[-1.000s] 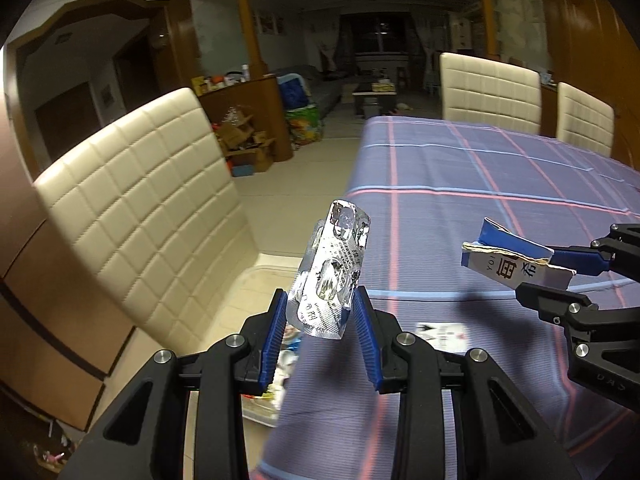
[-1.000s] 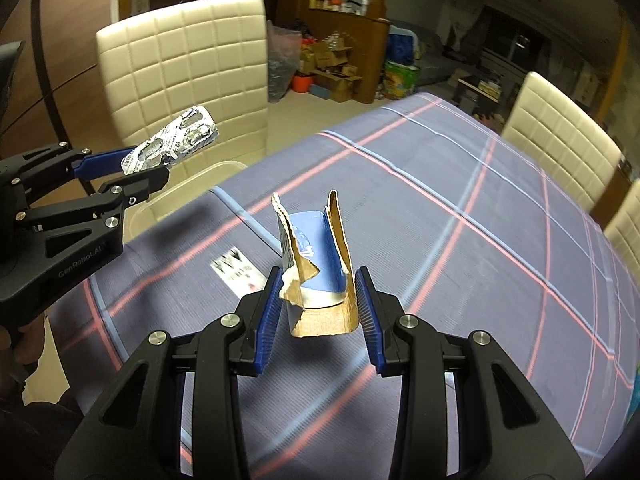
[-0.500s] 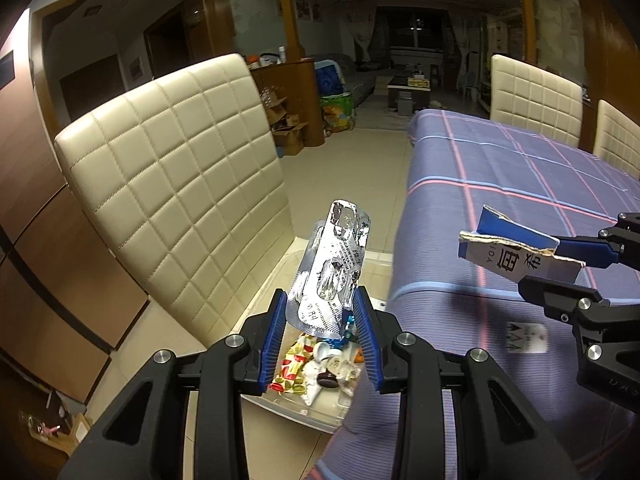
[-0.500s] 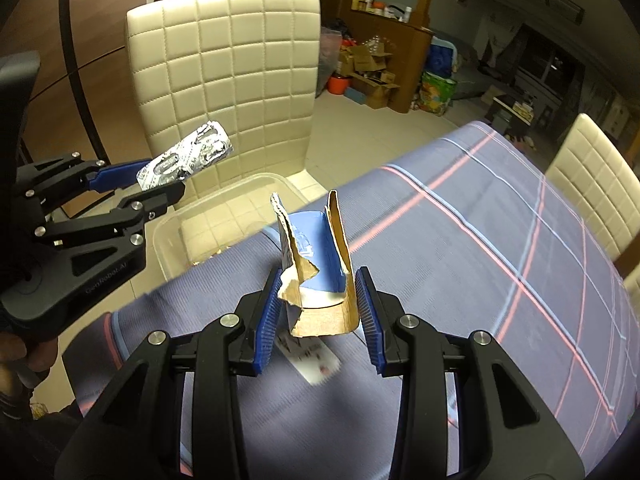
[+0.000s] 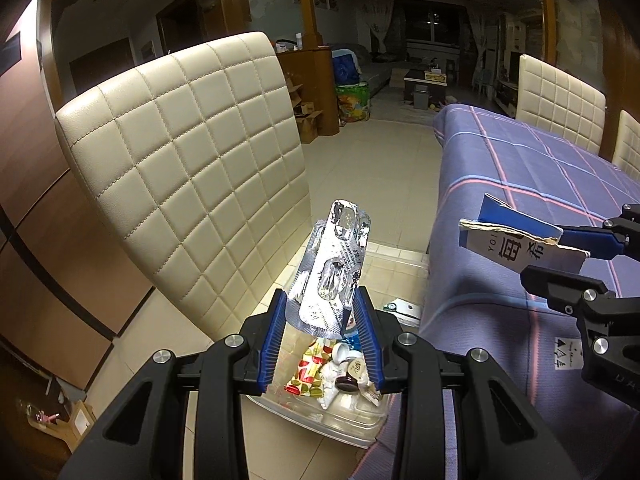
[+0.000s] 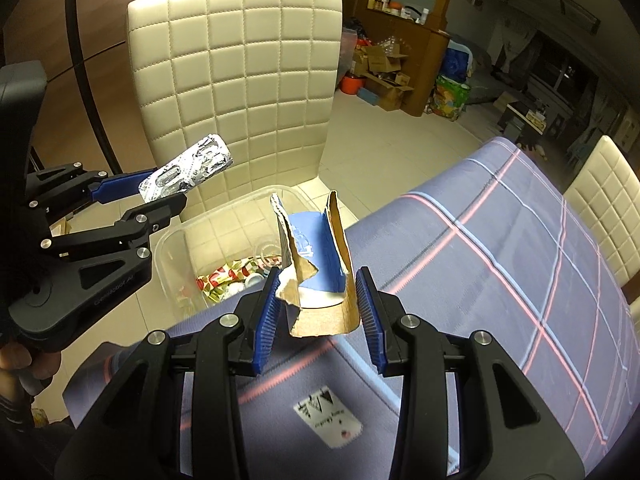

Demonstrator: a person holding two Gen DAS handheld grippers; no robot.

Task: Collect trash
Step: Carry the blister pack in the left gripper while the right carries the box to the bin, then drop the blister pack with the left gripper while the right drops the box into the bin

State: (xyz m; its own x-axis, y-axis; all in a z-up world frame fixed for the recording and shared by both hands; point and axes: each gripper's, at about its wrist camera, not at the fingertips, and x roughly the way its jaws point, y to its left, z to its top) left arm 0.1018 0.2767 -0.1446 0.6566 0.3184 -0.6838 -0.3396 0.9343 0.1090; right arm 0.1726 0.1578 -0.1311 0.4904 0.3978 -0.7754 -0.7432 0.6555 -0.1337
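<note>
My left gripper (image 5: 320,308) is shut on a silver blister pack (image 5: 334,268), which stands up from the pads above a clear plastic bin (image 5: 320,416) on the floor. Wrappers and caps lie in that bin. My right gripper (image 6: 318,292) is shut on a torn blue and brown cardboard piece (image 6: 316,248), held over the table's corner beside the bin (image 6: 172,248). In the right wrist view the left gripper (image 6: 160,196) sits at the left with the blister pack (image 6: 186,168). In the left wrist view the right gripper (image 5: 560,256) holds the cardboard piece (image 5: 516,240).
A cream quilted chair (image 5: 192,172) stands just behind the bin. The table under a purple plaid cloth (image 6: 520,260) carries a small white card (image 6: 328,412) near its corner. More cream chairs (image 5: 560,92) line the far side; boxes and bags (image 6: 384,72) sit against a wooden cabinet.
Both grippers have moved sideways off the tabletop toward the chair, carrying their pieces. The bin and its trash have come into view under the left gripper and ahead of the right one.
</note>
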